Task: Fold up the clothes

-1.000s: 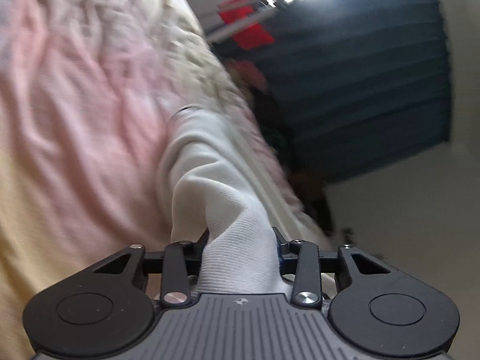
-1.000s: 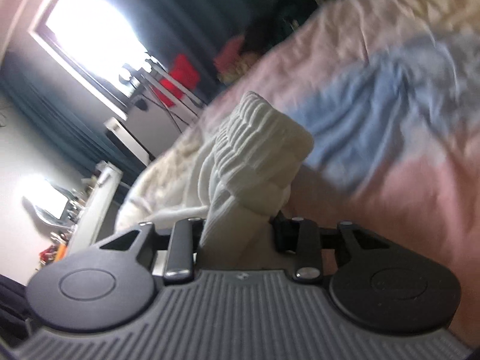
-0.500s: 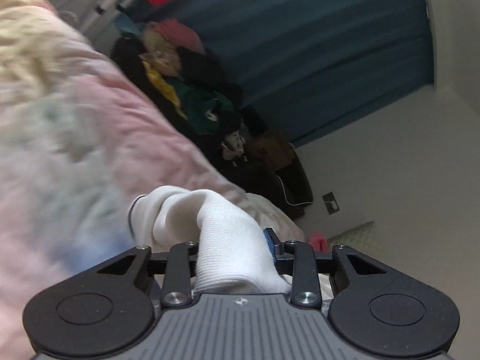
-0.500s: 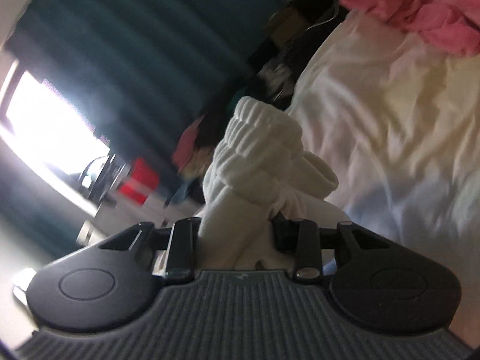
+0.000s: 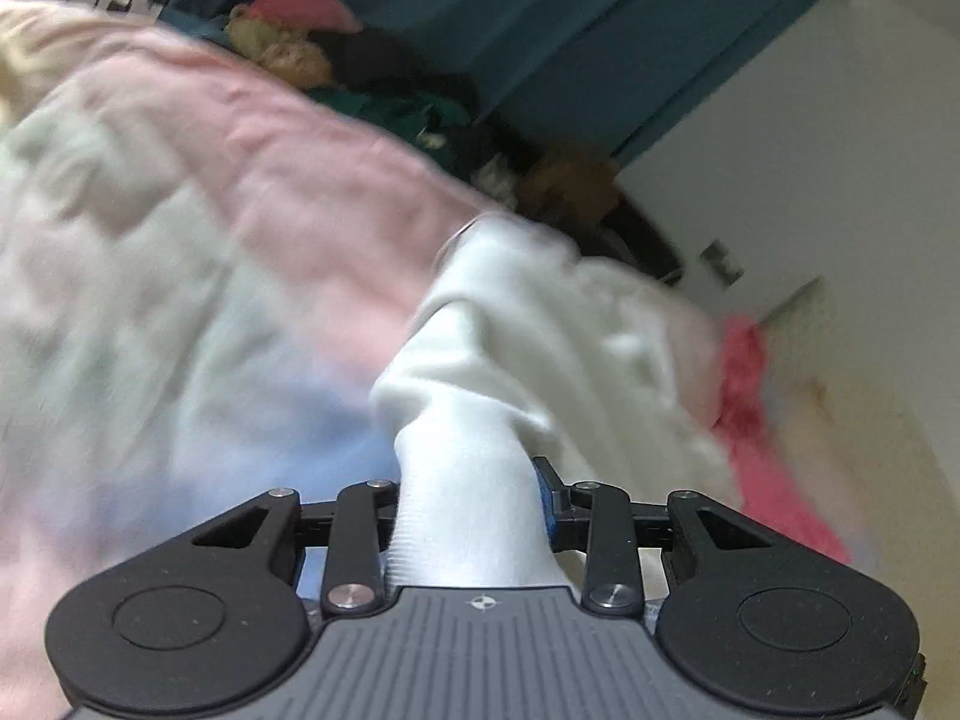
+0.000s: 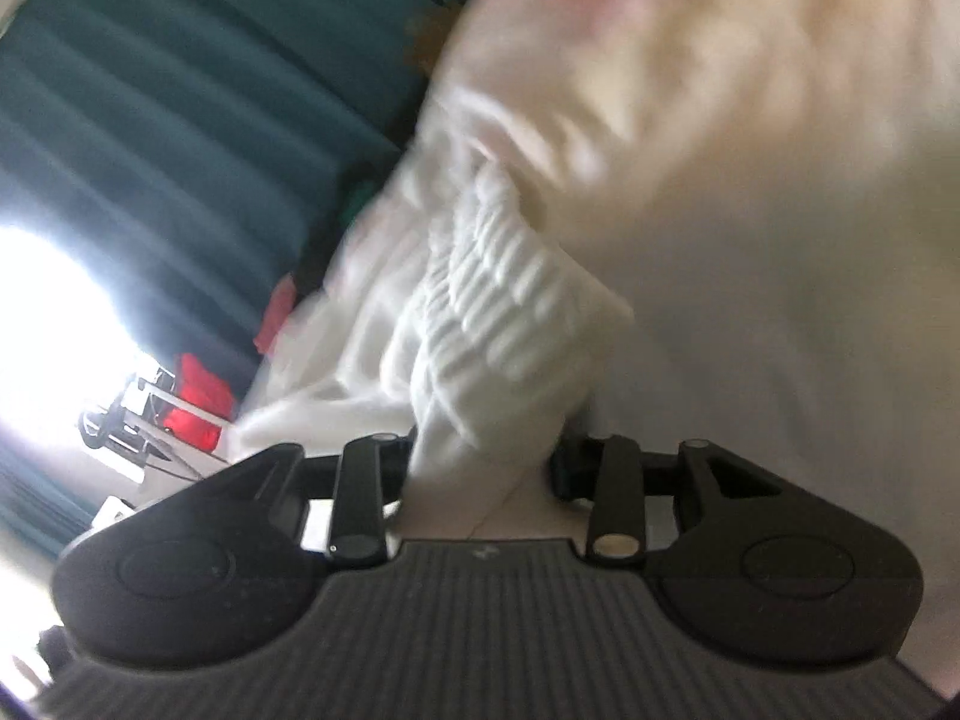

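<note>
Left wrist view: my left gripper [image 5: 471,516] is pinching a bunched fold of the white garment [image 5: 480,372], the knit packed tight between the jaws. The rest of it is trailing forward over the pastel bedspread [image 5: 210,252], lying against it further out. I'm judging this cloth soft, light and floppy; it is sagging away from the pinch, so I'm wanting a hold on a hem or ribbed edge, not on a loose bulge. A pink cloth [image 5: 762,432] is lying just beside the garment on the right, near enough to get dragged along. Beyond the bed edge a pile of dark clothes [image 5: 420,96] is sitting under the teal curtain [image 5: 540,30]; open bedspread to the left is giving me room to lay things flat.

Right wrist view: my right gripper [image 6: 483,468] is clamping the garment's ribbed band [image 6: 510,300], pleats standing up past the jaws. The frame is blurring badly. That band is looking thicker and less slippery, a good grip point. The cream bedspread is filling the right side; the window [image 6: 42,324] and a red item [image 6: 198,396] are sitting well apart.
</note>
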`<state>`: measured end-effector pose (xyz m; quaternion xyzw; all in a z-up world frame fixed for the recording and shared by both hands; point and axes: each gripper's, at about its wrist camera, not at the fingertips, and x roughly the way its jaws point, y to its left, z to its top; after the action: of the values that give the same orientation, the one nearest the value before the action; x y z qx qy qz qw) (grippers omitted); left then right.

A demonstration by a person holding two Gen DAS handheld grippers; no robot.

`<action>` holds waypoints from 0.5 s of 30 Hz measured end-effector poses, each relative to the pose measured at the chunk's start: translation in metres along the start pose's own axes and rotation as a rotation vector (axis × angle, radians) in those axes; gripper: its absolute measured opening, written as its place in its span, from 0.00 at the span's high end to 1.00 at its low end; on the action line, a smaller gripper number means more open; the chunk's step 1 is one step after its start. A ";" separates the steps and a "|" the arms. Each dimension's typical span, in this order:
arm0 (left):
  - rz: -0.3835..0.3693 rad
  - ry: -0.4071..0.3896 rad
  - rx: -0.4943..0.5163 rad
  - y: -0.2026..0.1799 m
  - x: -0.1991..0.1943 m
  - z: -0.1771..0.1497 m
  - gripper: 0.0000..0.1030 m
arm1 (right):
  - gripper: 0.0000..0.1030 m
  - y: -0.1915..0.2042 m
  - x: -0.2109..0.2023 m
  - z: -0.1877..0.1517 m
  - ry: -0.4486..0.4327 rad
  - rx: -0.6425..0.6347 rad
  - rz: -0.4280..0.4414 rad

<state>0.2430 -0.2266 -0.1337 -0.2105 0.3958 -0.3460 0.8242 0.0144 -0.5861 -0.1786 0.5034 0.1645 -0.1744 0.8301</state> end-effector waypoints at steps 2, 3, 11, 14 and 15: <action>0.012 0.002 0.033 -0.001 0.000 -0.001 0.60 | 0.61 -0.014 0.001 -0.006 0.005 0.026 0.018; 0.021 0.001 0.052 -0.004 0.000 0.000 0.58 | 0.60 -0.014 0.002 -0.003 0.012 0.026 0.021; 0.141 0.033 0.165 -0.048 -0.042 0.008 0.21 | 0.55 0.009 -0.021 0.013 0.108 0.055 -0.121; 0.167 0.018 0.223 -0.076 -0.078 0.008 0.19 | 0.54 0.034 -0.052 0.011 0.084 -0.055 -0.177; 0.166 0.006 0.236 -0.086 -0.092 0.008 0.18 | 0.54 0.044 -0.064 0.010 0.077 -0.093 -0.178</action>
<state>0.1738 -0.2158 -0.0286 -0.0773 0.3711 -0.3213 0.8678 -0.0209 -0.5676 -0.1114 0.4540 0.2481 -0.2199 0.8270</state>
